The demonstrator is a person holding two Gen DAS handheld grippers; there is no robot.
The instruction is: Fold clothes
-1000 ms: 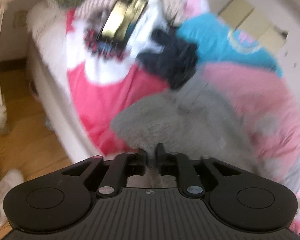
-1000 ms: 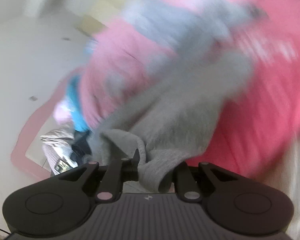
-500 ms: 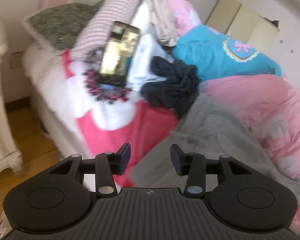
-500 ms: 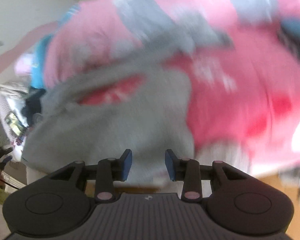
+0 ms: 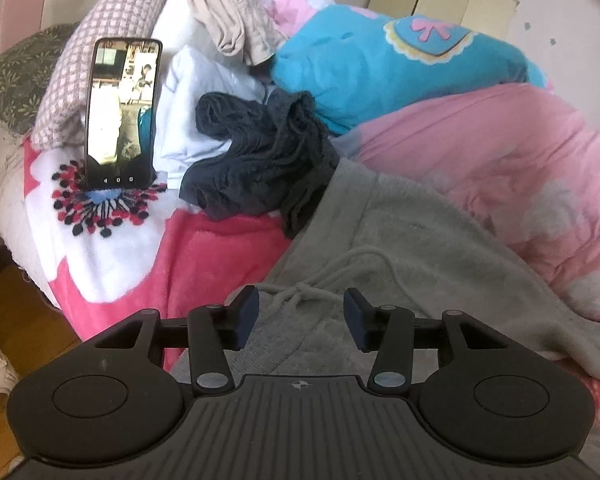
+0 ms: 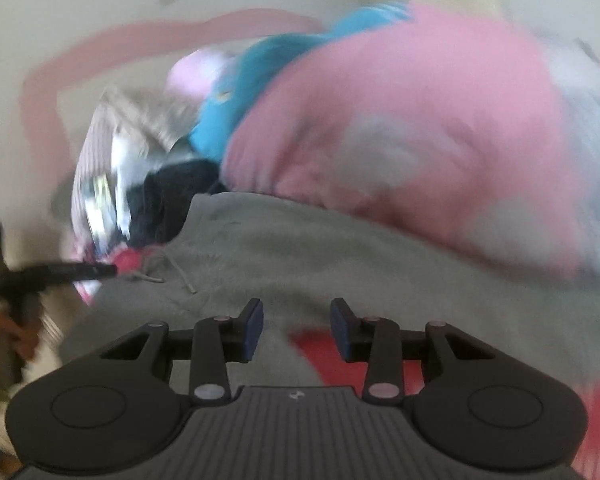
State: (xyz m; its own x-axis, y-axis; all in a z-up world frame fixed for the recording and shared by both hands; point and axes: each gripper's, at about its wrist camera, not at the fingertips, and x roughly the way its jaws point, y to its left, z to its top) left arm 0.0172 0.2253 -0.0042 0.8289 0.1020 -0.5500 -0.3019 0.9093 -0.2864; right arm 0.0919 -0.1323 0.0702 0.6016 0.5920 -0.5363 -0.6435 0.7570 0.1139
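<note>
Bed (image 5: pixel 4 200) w/ pink floral blanket (image 5: pixel 204 248), wood floor (image 5: pixel 16 312), white wall (image 5: pixel 560 20).

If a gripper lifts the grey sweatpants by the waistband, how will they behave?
The grey sweatpants would probably flop and hang: they lie in soft folds over the bedding. The fleecy fabric looks grippy, not slippery. The loose drawstring may dangle or snag.

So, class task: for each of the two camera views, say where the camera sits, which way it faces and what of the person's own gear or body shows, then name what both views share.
Left wrist: sits on the left gripper, angled down across the bed at grey sweatpants, a dark garment and a propped phone; only its open fingers show.
Right wrist: sits on the right gripper, angled down over the sweatpants; blurred; its open fingers show, the left gripper at left.
Shared: sweatpants with drawstring, dark garment, pink quilt, blue cushion.
</note>
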